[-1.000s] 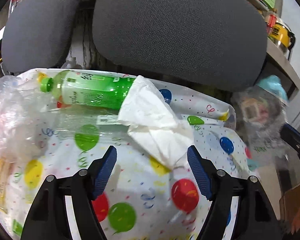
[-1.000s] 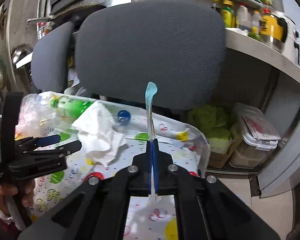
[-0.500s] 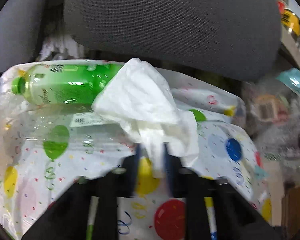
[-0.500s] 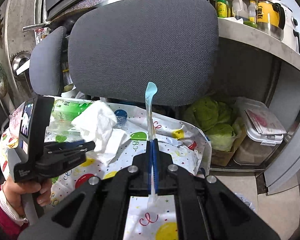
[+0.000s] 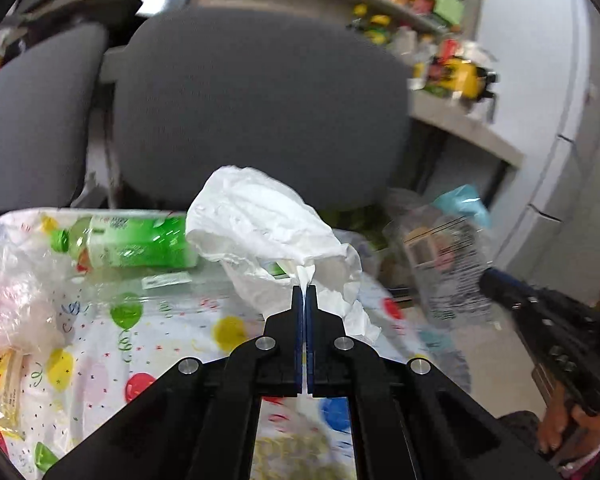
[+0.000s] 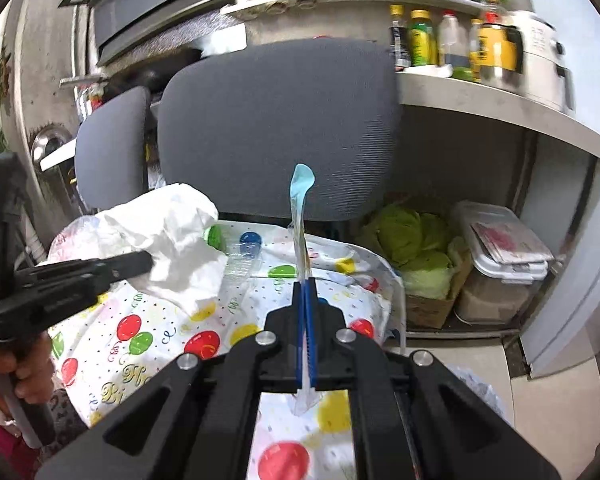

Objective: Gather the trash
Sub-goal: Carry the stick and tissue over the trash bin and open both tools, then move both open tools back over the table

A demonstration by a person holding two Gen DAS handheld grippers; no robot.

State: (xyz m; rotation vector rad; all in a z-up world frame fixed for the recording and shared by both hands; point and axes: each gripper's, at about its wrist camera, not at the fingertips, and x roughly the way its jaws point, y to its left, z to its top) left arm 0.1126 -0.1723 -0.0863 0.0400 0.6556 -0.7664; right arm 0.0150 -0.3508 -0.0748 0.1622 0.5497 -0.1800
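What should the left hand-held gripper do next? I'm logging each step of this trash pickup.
Probably carry the white tissue toward the clear plastic bag that the right hand-held gripper holds pinched. The left hand-held gripper is shut on the tissue's lower corner, and the tissue hangs above the balloon-print cloth. The bag's mouth isn't clearly visible.

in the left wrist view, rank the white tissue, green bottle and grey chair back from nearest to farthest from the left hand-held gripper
1. White tissue: pinched in the left hand-held gripper, straight ahead.
2. Green bottle: lying on the balloon-print cloth, ahead to the left.
3. Grey chair back: upright behind the cloth, farthest.
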